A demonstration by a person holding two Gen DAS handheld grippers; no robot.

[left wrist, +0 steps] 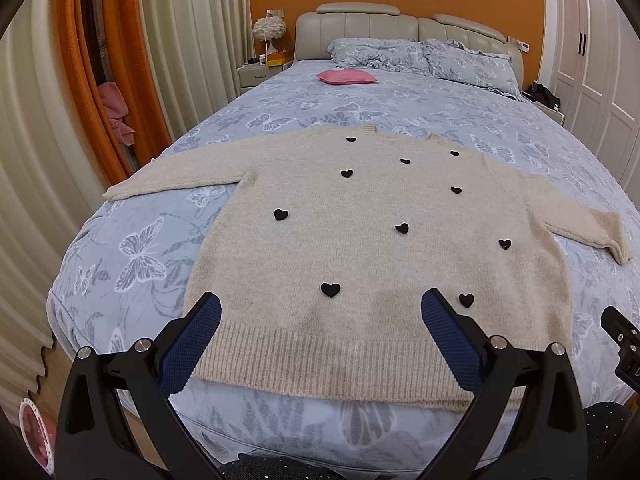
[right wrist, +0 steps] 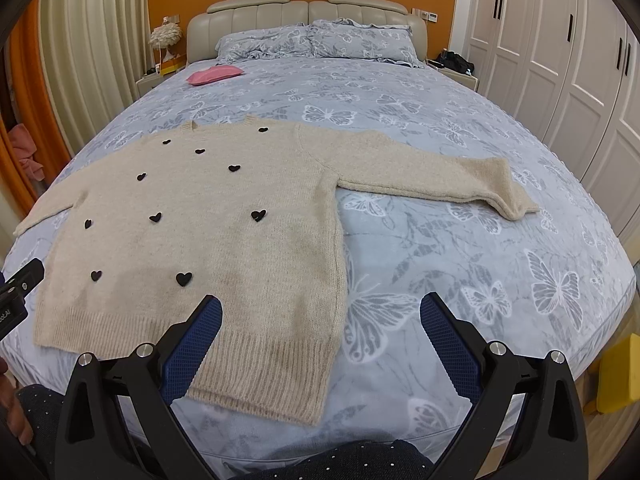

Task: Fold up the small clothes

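Left tongs (left wrist: 320, 312) and right tongs (right wrist: 320, 312) hang with jaws spread wide, gripping nothing, above the foot edge of the bed (right wrist: 460, 240), judged ready for a first fold. One beige sweater (left wrist: 360, 240) lies flat, hem at that edge, both sleeves spread sideways, neck toward the headboard. Black hearts (left wrist: 330, 289) counted: eleven. Two pillows (right wrist: 312, 40) at the head; one pink cushion (right wrist: 216, 74) beyond the sweater.

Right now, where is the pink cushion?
In both views the pink cushion lies far up the bed, left of centre, just before the pillows.
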